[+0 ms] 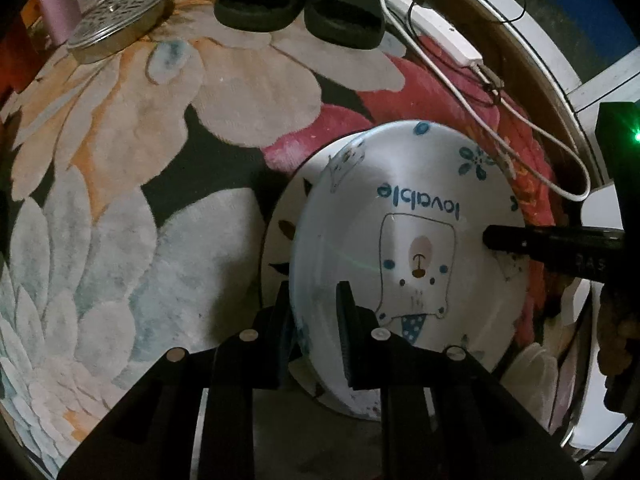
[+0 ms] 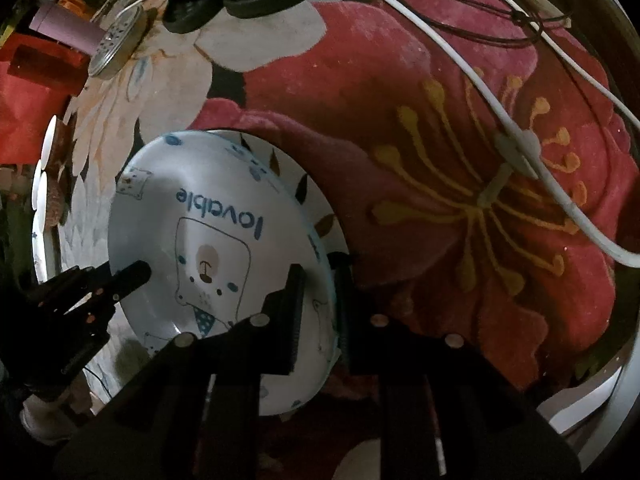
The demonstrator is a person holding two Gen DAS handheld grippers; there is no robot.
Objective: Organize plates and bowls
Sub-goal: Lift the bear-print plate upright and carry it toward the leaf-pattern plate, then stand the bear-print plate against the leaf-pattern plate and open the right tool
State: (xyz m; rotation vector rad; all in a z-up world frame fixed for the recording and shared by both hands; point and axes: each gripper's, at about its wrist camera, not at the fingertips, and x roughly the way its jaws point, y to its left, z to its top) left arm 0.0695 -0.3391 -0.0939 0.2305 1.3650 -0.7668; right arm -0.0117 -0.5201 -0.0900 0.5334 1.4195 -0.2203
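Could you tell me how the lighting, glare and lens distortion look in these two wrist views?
Left wrist view: dim room, a bright glare patch on the bowl above the word "lovable", strong fisheye bending of the rug, dark vignette corners, a green light glowing at the right edge. Right wrist view: equally dim, softer sheen on the bowl, left tongs nearly lost in shadow, white cable curved by the lens.

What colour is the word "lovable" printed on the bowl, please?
Blue, on the white bowl; clearest in the left wrist view.
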